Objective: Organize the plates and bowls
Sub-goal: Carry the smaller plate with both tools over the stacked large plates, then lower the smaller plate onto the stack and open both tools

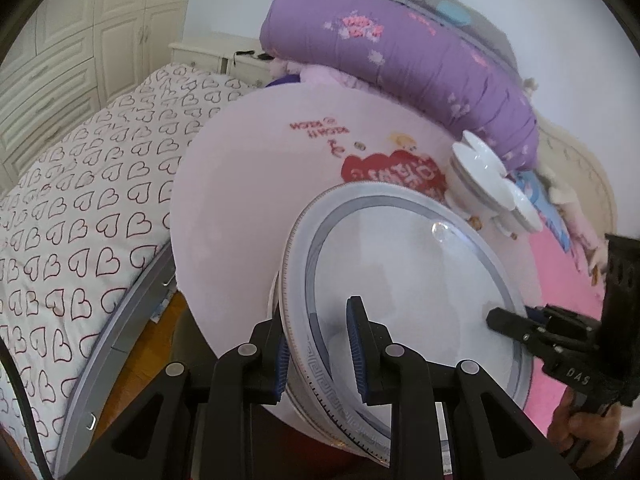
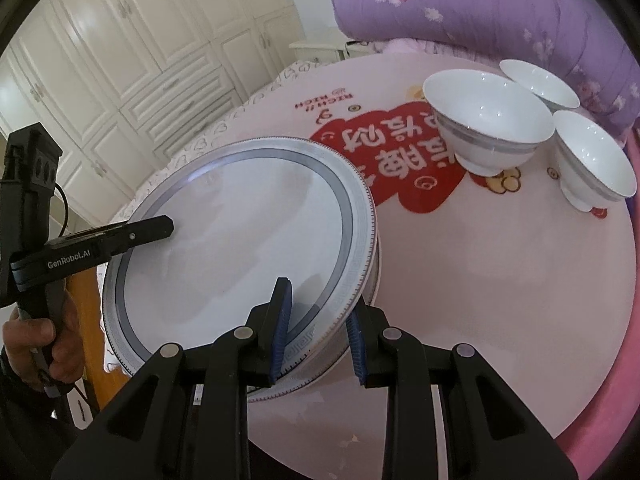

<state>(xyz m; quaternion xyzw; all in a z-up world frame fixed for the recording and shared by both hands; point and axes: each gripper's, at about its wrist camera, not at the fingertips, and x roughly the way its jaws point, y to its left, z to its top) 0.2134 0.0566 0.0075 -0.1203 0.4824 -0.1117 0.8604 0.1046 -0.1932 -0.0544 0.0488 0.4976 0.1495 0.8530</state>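
The left wrist camera sat just behind the left tool, close over the plate, looking steeply down across the round worktop toward the purple quilt. The right wrist camera looked from behind the right tool toward the wardrobe. Both views shared the plate, worktop, bowls and quilt.

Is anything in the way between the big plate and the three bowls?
Nothing visible. The plate, held at opposite rims by the left gripper and right gripper, has only bare pink table between it and the bowls.
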